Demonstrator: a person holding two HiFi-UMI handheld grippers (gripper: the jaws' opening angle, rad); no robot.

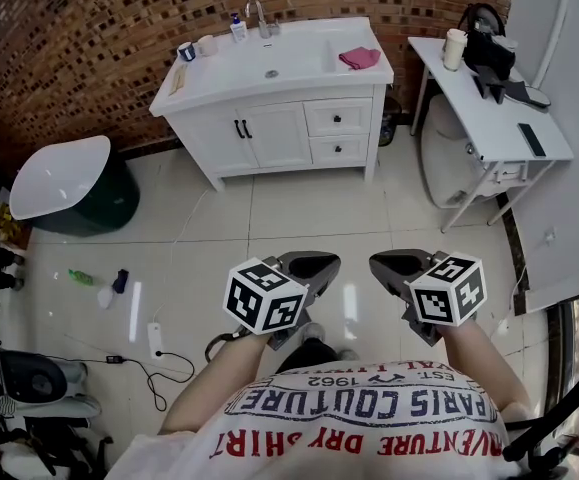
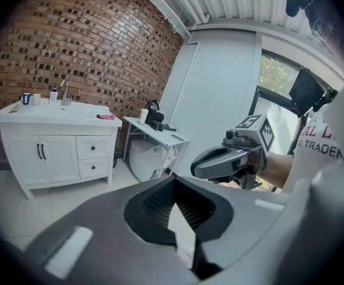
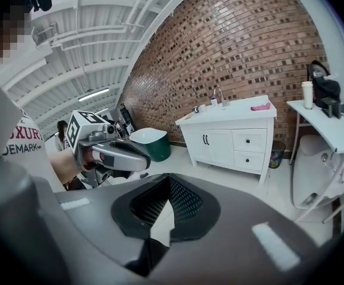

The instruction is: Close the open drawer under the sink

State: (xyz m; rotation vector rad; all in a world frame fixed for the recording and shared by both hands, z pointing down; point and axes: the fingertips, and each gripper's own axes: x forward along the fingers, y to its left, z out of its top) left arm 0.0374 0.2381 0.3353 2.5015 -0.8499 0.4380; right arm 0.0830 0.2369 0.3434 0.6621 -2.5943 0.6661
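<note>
The white sink vanity [image 1: 279,128] stands far ahead against the brick wall. It has two drawers on its right side, an upper drawer [image 1: 337,118] and a lower drawer [image 1: 338,149]. From this distance both fronts look level with the cabinet face. They also show small as the upper drawer [image 2: 92,148] [image 3: 250,140]. My left gripper [image 1: 314,264] [image 2: 175,189] and right gripper [image 1: 394,264] [image 3: 170,181] are held side by side near my body, well short of the vanity. Each is shut with nothing in it.
A pink cloth [image 1: 359,57] lies on the countertop. To the right stands a white side table [image 1: 494,123] with a black machine [image 1: 487,43] and a cup [image 1: 455,48]. A green bin with a white lid [image 1: 64,183] is at left. Cables [image 1: 159,360] lie on the tiled floor.
</note>
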